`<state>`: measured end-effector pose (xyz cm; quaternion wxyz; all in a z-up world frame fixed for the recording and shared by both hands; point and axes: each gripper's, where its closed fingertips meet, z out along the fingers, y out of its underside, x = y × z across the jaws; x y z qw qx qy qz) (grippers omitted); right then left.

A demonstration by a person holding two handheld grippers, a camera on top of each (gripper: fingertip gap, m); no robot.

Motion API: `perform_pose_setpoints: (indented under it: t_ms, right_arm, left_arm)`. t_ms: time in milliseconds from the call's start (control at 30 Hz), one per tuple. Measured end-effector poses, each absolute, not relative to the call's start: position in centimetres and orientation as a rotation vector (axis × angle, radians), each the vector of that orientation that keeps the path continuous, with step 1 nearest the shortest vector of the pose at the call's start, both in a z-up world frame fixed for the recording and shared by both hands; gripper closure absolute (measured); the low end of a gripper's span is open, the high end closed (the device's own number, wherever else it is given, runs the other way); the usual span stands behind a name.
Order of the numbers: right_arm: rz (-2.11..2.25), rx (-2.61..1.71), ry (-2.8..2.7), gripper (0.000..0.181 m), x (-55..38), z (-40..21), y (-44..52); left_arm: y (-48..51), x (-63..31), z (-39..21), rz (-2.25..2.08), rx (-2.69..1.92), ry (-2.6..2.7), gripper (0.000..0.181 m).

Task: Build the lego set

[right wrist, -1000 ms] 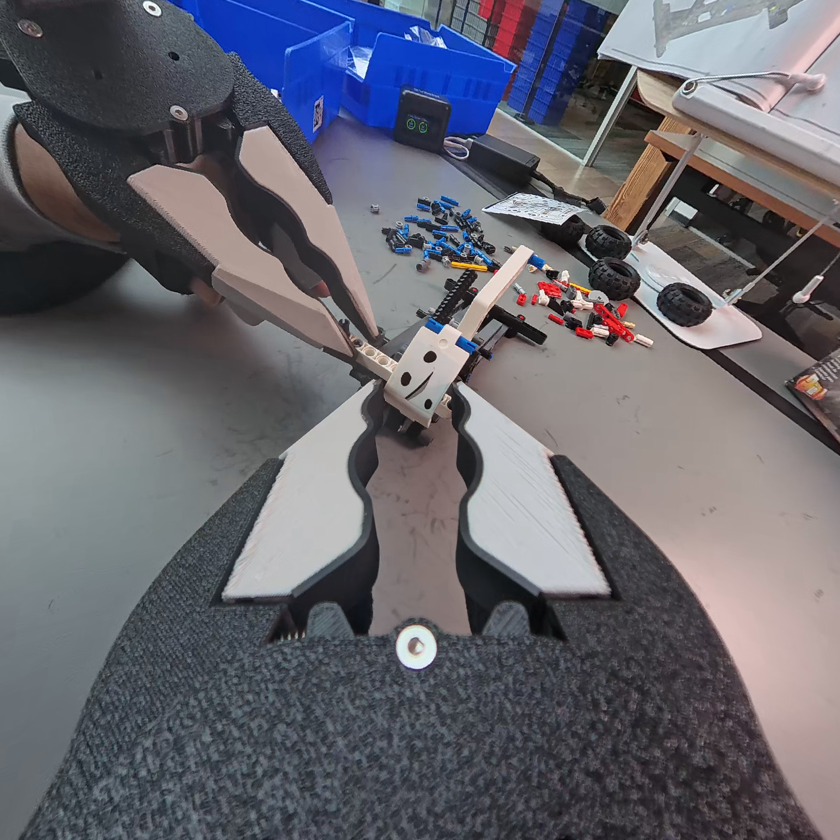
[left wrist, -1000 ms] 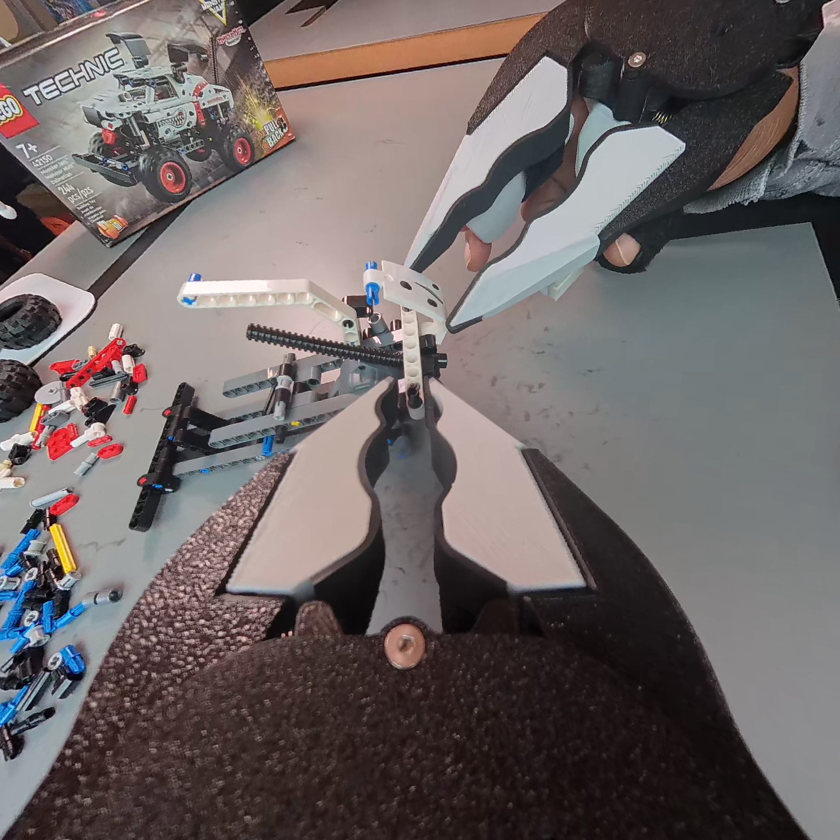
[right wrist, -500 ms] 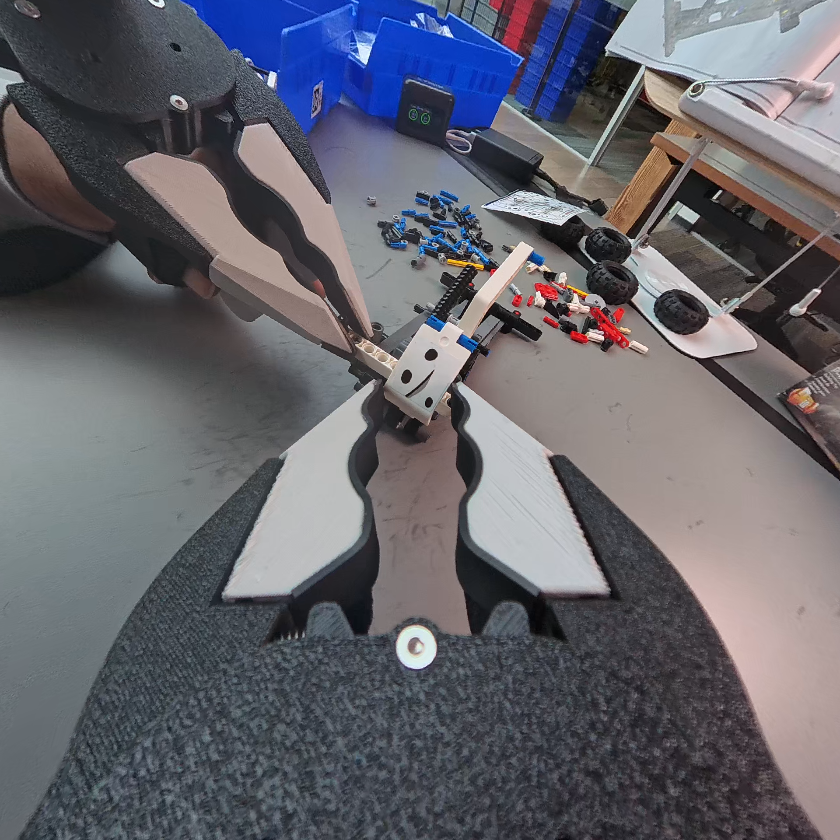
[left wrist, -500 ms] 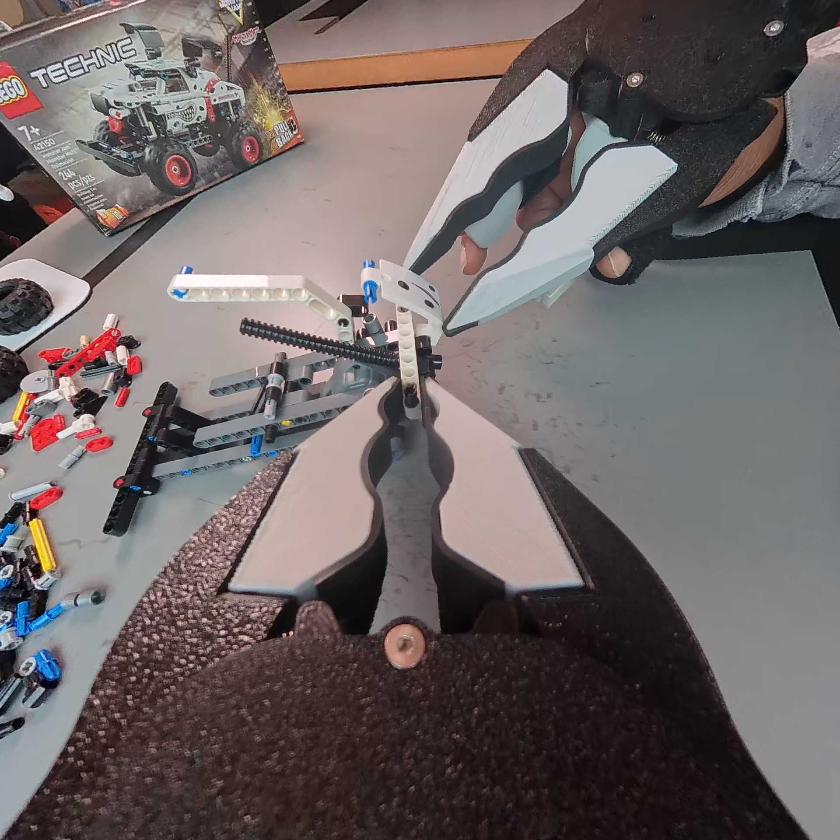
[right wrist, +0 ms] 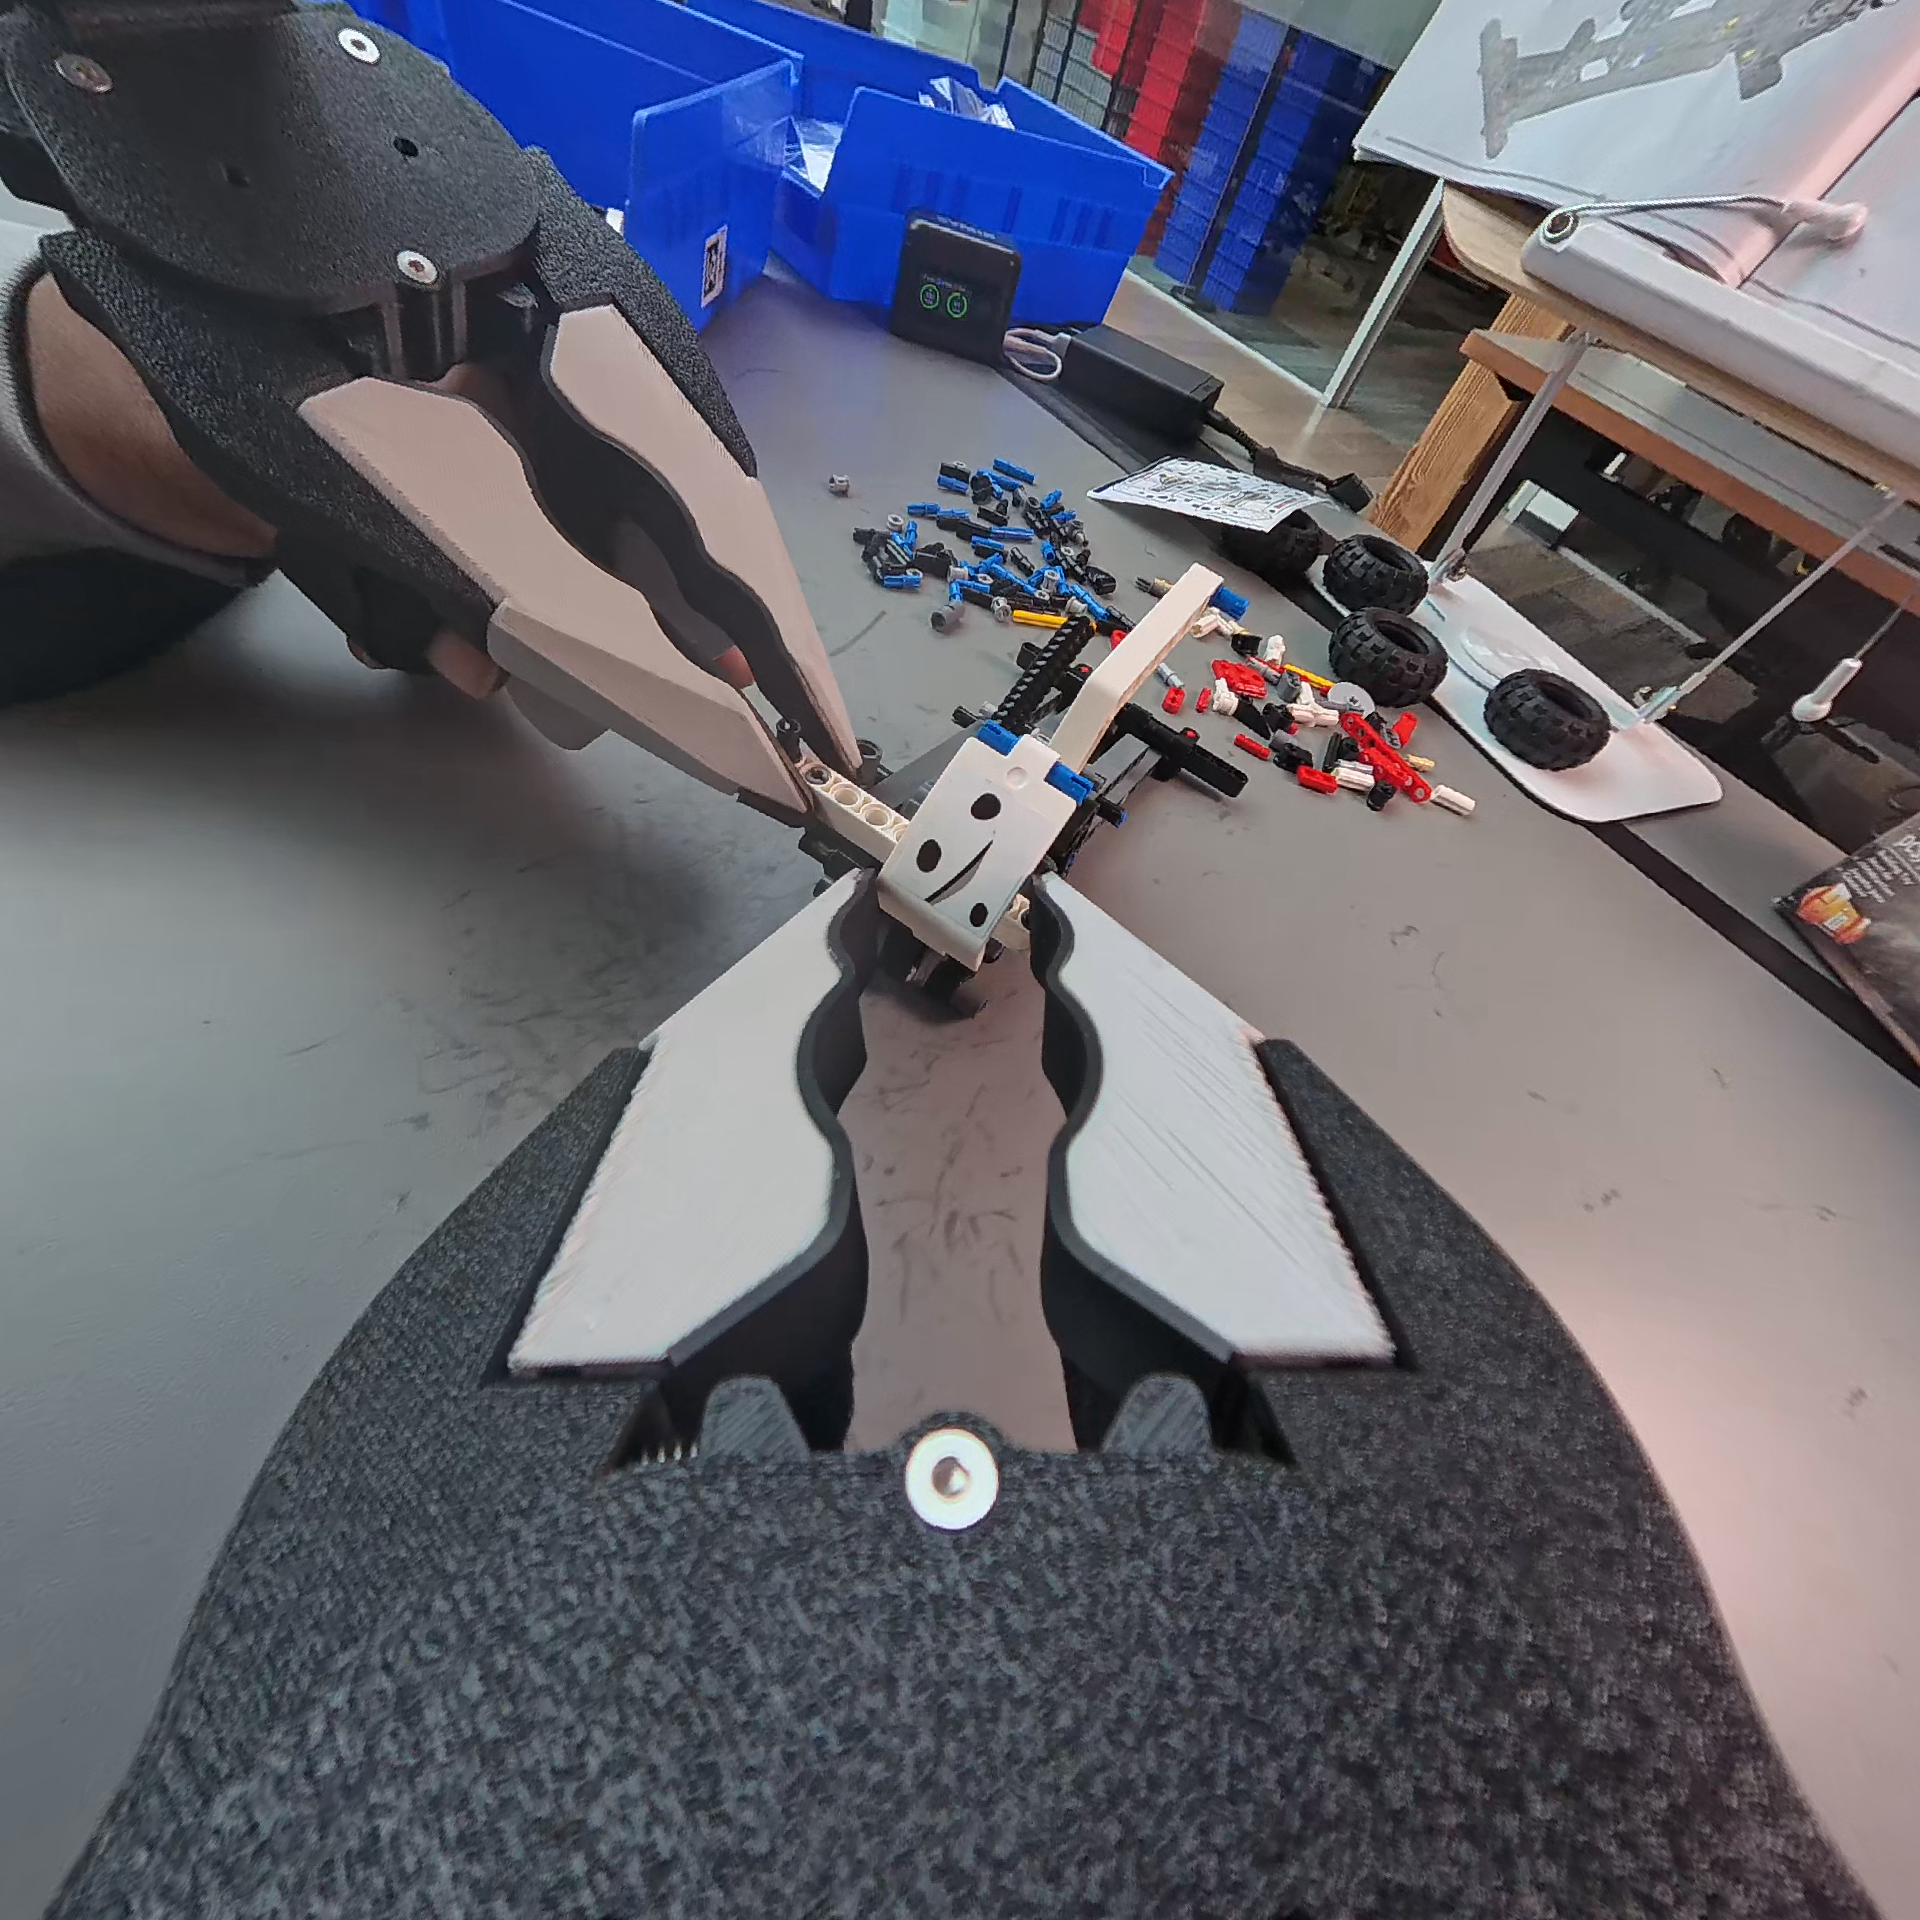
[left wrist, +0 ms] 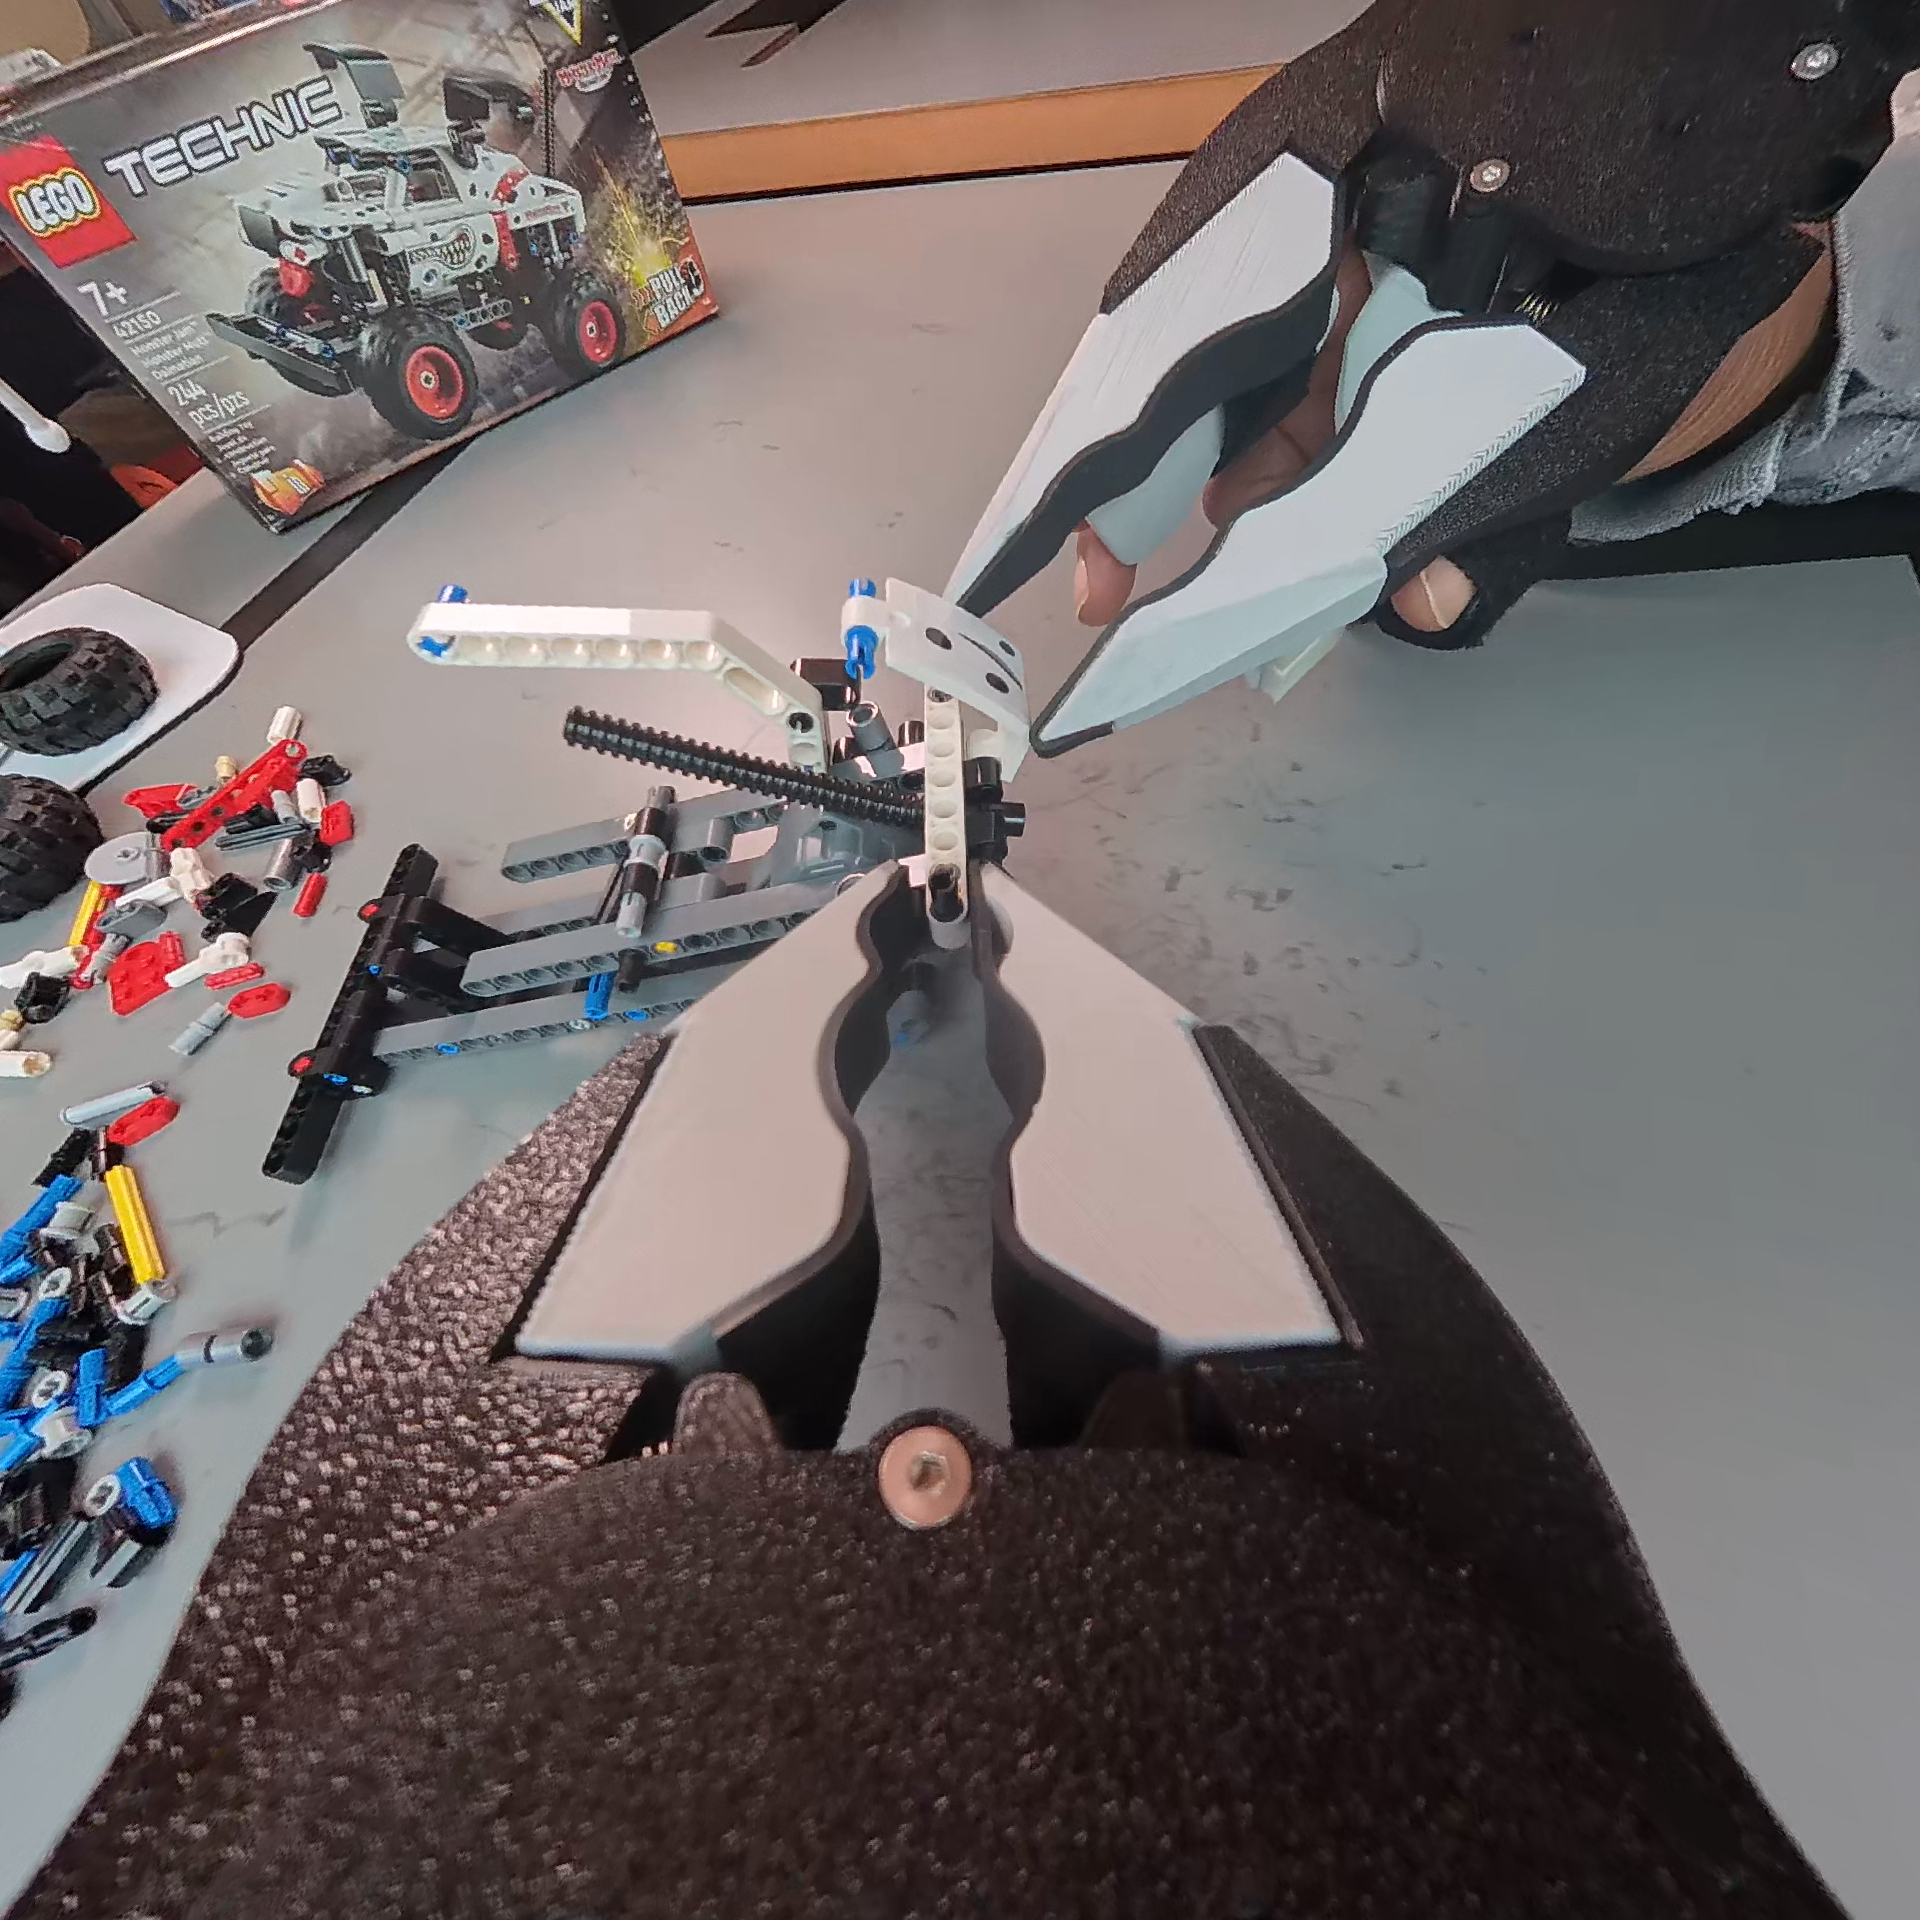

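The table carries the half-built chassis at its middle, light, rigid plastic whose pinned joints could pop apart if twisted, so it is best held by its beams. The left hand-held gripper is clenched on a white beam; the right hand-held gripper clamps the spotted white panel. At far left stands the box; tyres and loose pieces lie beside, well clear of the work.
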<state>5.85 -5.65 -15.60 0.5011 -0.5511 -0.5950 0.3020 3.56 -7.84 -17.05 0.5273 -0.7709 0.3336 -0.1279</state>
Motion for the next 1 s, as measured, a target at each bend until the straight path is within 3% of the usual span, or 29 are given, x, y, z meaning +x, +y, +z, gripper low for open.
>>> perform_pose_setpoints:
  t_ms: [167,400,733,1000]
  right_arm:
    - [0.727,-1.325,-1.383,0.144,6.0,-14.8,-5.0]
    - [0.796,-1.206,-1.098,0.132,7.6,-8.1,-2.0]
    - [0.718,-1.249,-0.914,0.132,3.9,-2.3,14.0]
    - [0.542,-1.383,-0.89,0.092,-5.9,-0.5,29.6]
  left_arm:
    - [-7.9,3.4,-16.1,-0.334,-1.808,0.766,0.157]
    - [-7.0,0.4,-12.9,-0.398,-1.723,0.536,0.137]
    - [-6.3,-5.3,-10.6,-0.293,-1.652,0.317,0.13]
    - [-5.5,-7.2,-11.8,-0.261,-1.686,0.254,0.132]
